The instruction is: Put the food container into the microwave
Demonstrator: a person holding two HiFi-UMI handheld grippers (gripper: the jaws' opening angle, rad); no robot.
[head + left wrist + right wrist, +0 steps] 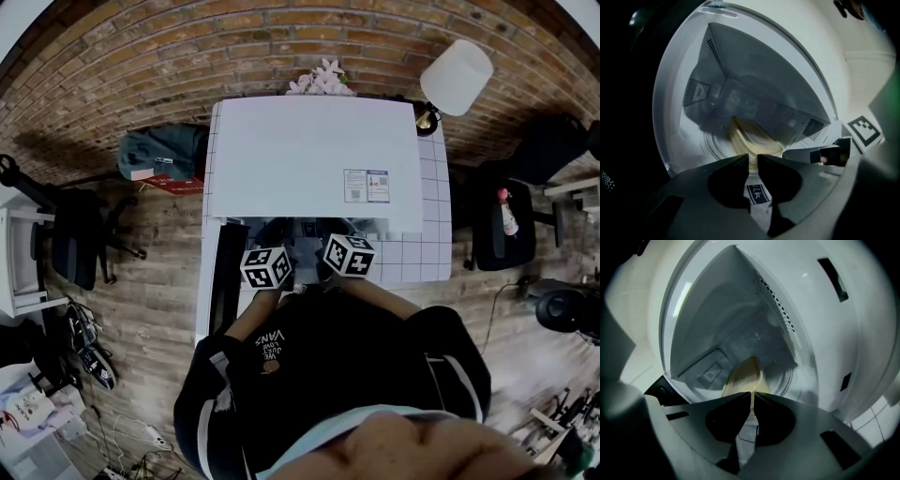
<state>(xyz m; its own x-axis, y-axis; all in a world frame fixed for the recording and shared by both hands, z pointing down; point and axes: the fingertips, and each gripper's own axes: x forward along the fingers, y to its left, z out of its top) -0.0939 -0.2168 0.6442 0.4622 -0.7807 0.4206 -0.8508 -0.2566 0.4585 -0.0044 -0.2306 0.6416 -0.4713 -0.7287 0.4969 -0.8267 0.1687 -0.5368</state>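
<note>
In the head view a white microwave (309,159) sits on a tiled table (436,246), with its dark door (228,277) swung open at the near left. The left gripper (267,266) and right gripper (349,254) reach side by side into the near opening.

In the left gripper view the jaws pinch the rim of a yellowish food container (752,140). It is inside the cavity, over the turntable (resting or not, I cannot tell).

In the right gripper view those jaws clamp the same container's edge.

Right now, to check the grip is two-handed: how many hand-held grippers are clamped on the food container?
2. The left hand-held gripper pinches the rim of the food container inside the microwave; the right hand-held gripper pinches its rim too.
</note>
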